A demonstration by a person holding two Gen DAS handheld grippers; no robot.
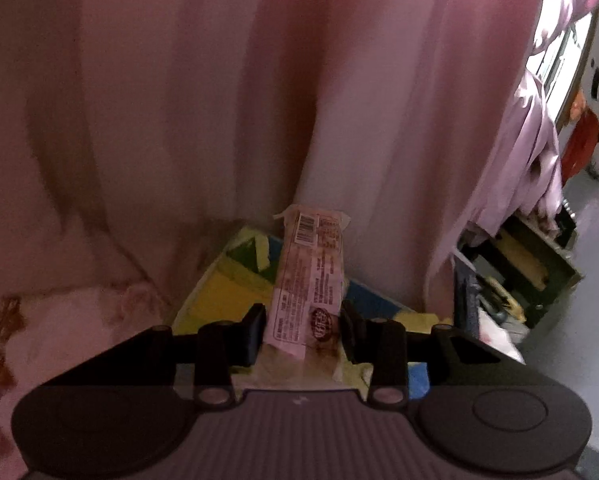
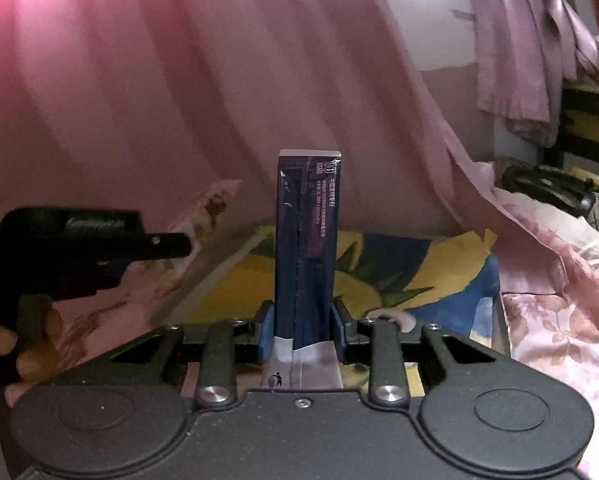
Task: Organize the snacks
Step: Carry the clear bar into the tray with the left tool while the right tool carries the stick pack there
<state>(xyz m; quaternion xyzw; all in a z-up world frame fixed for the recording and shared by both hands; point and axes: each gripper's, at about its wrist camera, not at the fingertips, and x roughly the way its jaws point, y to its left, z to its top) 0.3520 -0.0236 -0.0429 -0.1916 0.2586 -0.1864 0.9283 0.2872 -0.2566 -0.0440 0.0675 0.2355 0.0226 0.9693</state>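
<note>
The left gripper (image 1: 302, 322) has its jaws pinching a pink snack packet (image 1: 309, 280) across its lower part, just above the bottom seal, so the long wrapper stands up and away from the jaws with its barcode end topmost. The right gripper (image 2: 303, 322) has its jaws pinching a dark blue snack packet (image 2: 307, 240) the same way, low on the body, with the silvery bottom seal poking back toward the camera. Both packets hang above a colourful yellow, blue and green sheet (image 2: 419, 264) on a bed, with a pink curtain (image 1: 219, 100) behind it. In the right wrist view the left gripper also shows at the left edge, held by a hand (image 2: 15, 336), with a little of the pink wrapper beyond its tip. Both packets look light and slim; the film wrappers are probably smooth and a bit slippery, and the contents may crush or snap under a hard squeeze. The blue one stands straight and seems fairly stiff, while the pink one leans slightly and looks softer. A grip across the narrow width near one end, as now, seems sound; nearer the middle would steady the free end when setting each one down
</note>
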